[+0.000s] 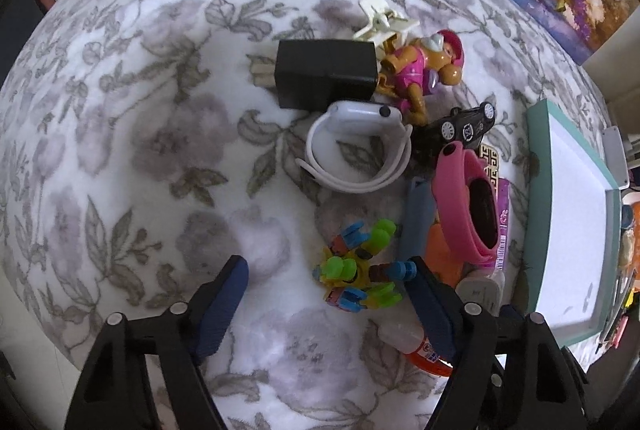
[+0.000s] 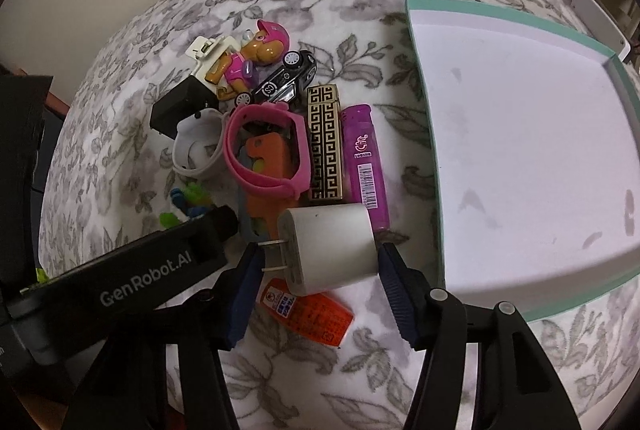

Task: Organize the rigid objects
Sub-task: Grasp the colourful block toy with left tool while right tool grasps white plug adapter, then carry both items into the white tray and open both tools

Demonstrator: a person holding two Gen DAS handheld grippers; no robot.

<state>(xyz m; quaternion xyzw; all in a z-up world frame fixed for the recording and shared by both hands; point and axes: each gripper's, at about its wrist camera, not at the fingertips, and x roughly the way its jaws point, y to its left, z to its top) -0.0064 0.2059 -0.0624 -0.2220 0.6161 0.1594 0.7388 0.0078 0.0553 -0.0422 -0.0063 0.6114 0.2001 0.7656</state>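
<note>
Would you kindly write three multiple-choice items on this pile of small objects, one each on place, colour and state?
1. Where does the white charger lie?
A. between the right gripper's jaws
B. inside the tray
C. under the toy car

2. What colour is the lighter beside the patterned case?
A. green
B. purple
C. black

3. How does the teal-rimmed tray look?
A. full
B. overturned
C. holding nothing

Answers: 1 A, the open jaws flank the charger without visibly clamping it; 2 B, its body is purple; 3 C, only its bare white floor shows.
</note>
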